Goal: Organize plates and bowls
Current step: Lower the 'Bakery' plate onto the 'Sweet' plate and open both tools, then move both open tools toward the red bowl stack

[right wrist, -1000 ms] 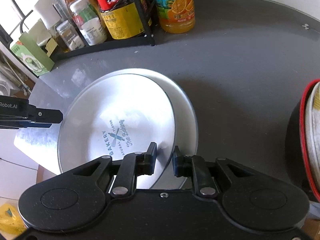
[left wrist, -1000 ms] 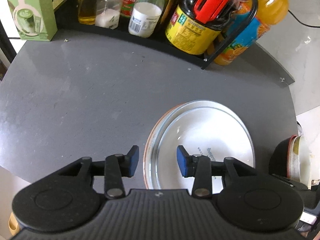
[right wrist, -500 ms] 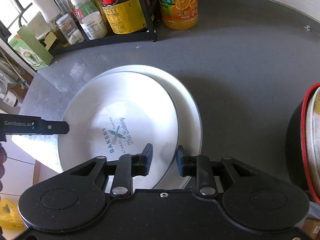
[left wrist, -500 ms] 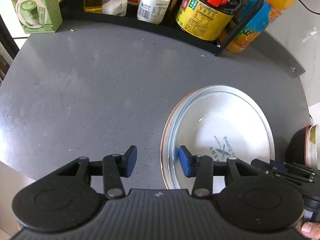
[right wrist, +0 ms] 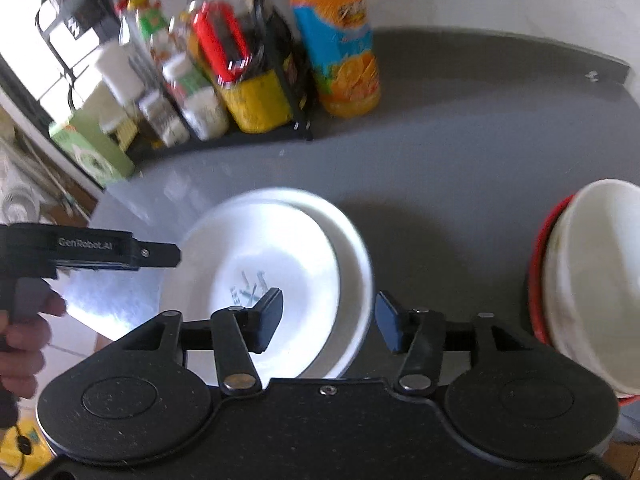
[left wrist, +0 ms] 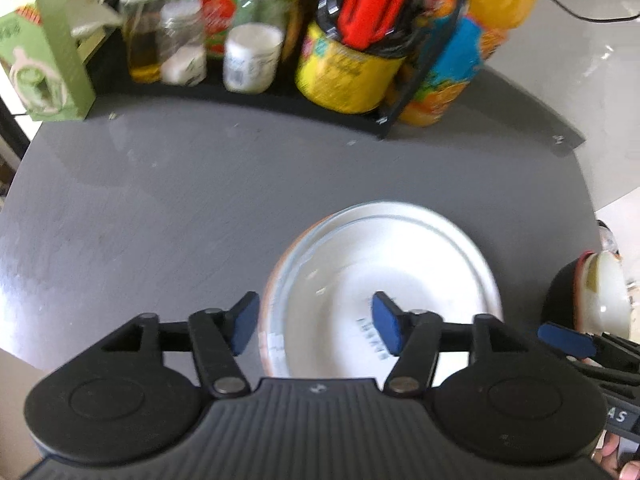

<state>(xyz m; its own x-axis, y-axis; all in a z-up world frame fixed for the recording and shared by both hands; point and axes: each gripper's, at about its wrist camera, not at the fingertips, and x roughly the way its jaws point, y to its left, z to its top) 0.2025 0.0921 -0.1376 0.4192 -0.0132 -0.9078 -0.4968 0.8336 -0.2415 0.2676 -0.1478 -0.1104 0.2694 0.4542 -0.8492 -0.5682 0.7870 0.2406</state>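
Both of your hand-held grippers are spread open, empty: the left hand-held gripper (left wrist: 314,324) straddles the plate stack (left wrist: 400,264); the right hand-held gripper (right wrist: 328,322) seems nearer the bowls (right wrist: 588,280).

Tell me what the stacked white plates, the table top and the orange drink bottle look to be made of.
Stacked plates: likely glazed ceramic, glossy white with bright glare and a printed blue logo; melamine is possible. Table top: matte dark grey, faintly speckled with soft sheen, perhaps laminate or stone composite; hard to tell. Orange drink bottle: clear plastic, it seems, liquid showing through above a printed wrap label.
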